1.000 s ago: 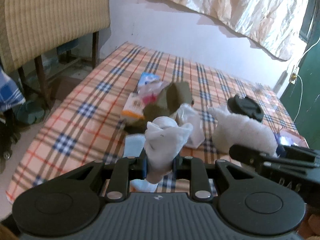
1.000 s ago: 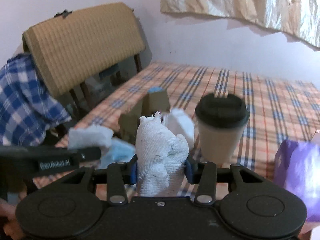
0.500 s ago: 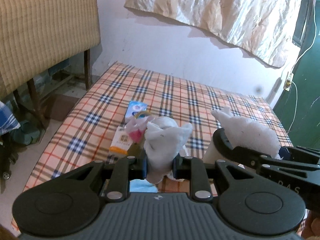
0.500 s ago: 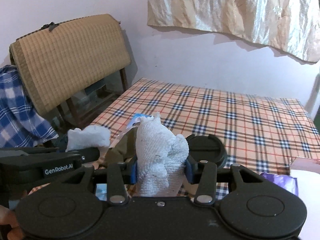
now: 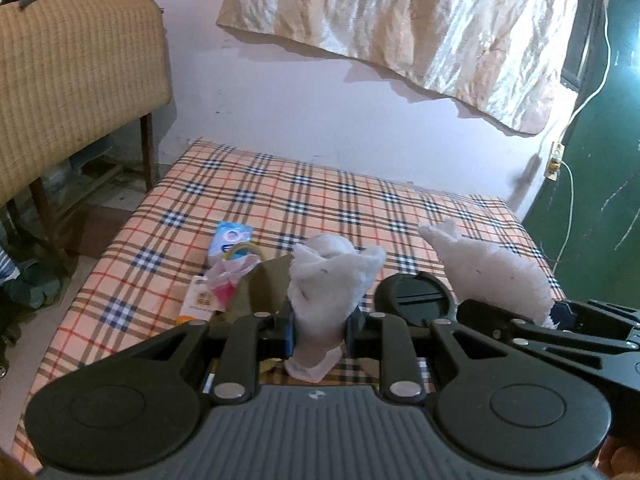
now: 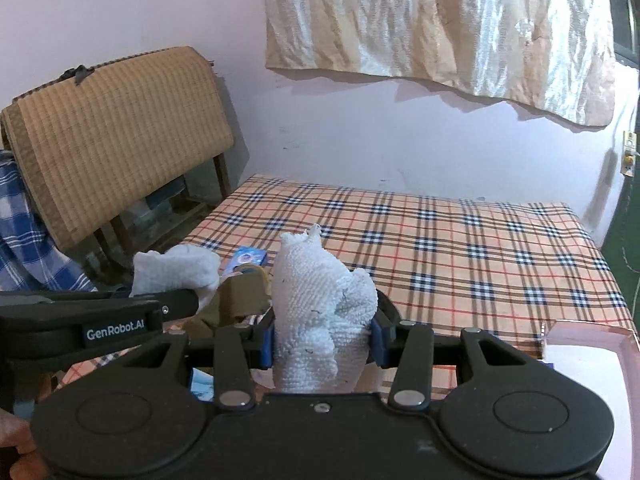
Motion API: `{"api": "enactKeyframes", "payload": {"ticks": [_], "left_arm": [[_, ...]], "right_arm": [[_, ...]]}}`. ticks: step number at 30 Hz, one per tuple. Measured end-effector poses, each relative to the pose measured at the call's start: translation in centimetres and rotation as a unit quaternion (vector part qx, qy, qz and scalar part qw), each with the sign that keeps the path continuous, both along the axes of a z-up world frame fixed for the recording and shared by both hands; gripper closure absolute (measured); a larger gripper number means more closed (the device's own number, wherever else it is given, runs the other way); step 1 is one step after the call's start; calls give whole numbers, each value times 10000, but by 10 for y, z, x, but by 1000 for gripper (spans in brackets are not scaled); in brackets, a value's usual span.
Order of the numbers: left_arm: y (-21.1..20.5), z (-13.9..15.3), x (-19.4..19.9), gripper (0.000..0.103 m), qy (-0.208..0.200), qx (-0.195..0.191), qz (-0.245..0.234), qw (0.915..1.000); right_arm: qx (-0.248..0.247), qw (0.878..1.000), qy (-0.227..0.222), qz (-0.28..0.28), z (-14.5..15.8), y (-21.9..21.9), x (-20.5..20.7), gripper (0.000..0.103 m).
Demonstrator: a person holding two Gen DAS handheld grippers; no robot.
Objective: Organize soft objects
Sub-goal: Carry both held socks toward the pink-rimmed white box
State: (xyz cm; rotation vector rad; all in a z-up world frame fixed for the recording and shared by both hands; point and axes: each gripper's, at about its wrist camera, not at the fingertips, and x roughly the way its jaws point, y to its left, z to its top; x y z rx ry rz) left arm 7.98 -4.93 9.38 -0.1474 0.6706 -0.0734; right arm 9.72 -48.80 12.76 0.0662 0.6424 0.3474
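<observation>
My left gripper is shut on a thin white sock, which stands up between its pads above the plaid bed. My right gripper is shut on a thick white terry cloth, also lifted off the bed. That terry cloth also shows at the right of the left wrist view. The sock shows at the left of the right wrist view. An olive cloth lies on the bed just beyond the left gripper's fingers.
A black-lidded cup stands between the two grippers. Small packets and a pink bag lie left of the olive cloth. A woven-mat frame stands off the bed's left side, a green door at the right. A pale pink box sits near right.
Both grippers have risen with their cloths still held. The bed and the items on it now sit lower and farther away in both views, and the cup has dropped behind the fingers.
</observation>
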Motion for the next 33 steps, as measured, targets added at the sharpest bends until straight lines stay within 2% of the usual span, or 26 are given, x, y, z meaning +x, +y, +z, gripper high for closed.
{"api": "enactKeyframes", "payload": {"ticks": [33], "left_arm": [[-101, -20, 17, 79, 181, 68, -988, 9949]], "right_arm": [[42, 9945, 120, -1038, -20, -108, -3, 50]]}}
